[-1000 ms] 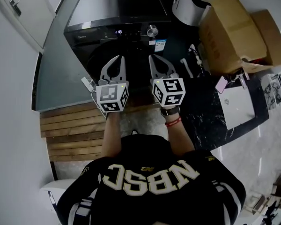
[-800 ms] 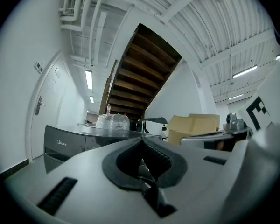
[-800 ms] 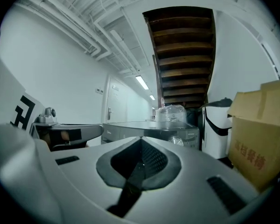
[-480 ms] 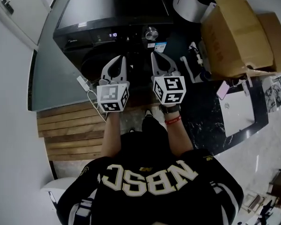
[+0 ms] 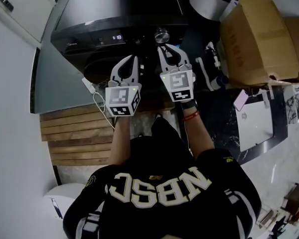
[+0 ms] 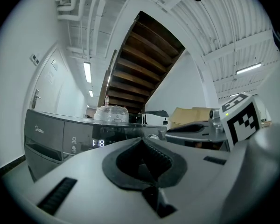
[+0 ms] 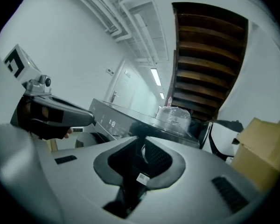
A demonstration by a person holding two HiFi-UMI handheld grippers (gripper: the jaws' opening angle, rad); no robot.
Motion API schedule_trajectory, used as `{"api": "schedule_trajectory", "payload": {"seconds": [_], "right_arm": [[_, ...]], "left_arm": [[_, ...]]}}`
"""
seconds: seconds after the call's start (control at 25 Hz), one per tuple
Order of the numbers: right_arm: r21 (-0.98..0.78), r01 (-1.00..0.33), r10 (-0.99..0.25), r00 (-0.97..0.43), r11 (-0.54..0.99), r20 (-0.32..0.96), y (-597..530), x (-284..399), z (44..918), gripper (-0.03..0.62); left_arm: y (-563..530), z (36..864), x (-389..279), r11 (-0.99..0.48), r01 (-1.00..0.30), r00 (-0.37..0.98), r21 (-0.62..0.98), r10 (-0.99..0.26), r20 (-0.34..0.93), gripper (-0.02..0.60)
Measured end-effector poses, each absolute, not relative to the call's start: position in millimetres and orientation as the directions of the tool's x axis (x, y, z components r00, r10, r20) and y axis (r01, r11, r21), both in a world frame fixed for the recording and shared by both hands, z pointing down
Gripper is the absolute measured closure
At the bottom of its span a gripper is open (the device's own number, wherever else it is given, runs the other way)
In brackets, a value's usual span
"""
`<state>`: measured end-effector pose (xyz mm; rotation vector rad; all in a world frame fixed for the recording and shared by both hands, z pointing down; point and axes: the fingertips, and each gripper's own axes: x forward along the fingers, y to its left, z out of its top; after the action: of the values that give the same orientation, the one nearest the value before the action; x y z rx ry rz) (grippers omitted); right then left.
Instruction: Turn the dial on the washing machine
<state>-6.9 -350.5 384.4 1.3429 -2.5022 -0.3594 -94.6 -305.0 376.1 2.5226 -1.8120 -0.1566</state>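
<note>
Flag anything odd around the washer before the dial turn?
Nothing spilled or damaged. Two oddities: a crumpled clear plastic bag sits on top of the washing machine, and a loose white plug and cable lie by its front left corner, beside the wooden boards.

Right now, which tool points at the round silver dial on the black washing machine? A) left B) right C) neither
B: in the head view the right tool sits just below the round silver dial, aimed at it, jaws opening with nothing between them; the shut left tool is off to the side.
</note>
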Motion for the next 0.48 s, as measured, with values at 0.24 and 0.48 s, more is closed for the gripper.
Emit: {"api": "schedule_trajectory", "payload": {"seconds": [0.24, 0.48], "right_arm": [[0.550, -0.638, -0.822, -0.540, 0.539, 0.180, -369.8, -16.9, 392.2, 0.468], [0.772, -0.413, -0.826, -0.507, 0.483, 0.246, -386.1, -27.1, 404.6, 0.401]], "left_arm": [[-308.1, 371.7, -85.6, -0.328, -0.942, 0.324, 0.069, -0.944, -0.070, 0.568], [-306.7, 365.6, -92.4, -0.312, -0.949, 0.308, 0.045, -0.948, -0.084, 0.568]]}}
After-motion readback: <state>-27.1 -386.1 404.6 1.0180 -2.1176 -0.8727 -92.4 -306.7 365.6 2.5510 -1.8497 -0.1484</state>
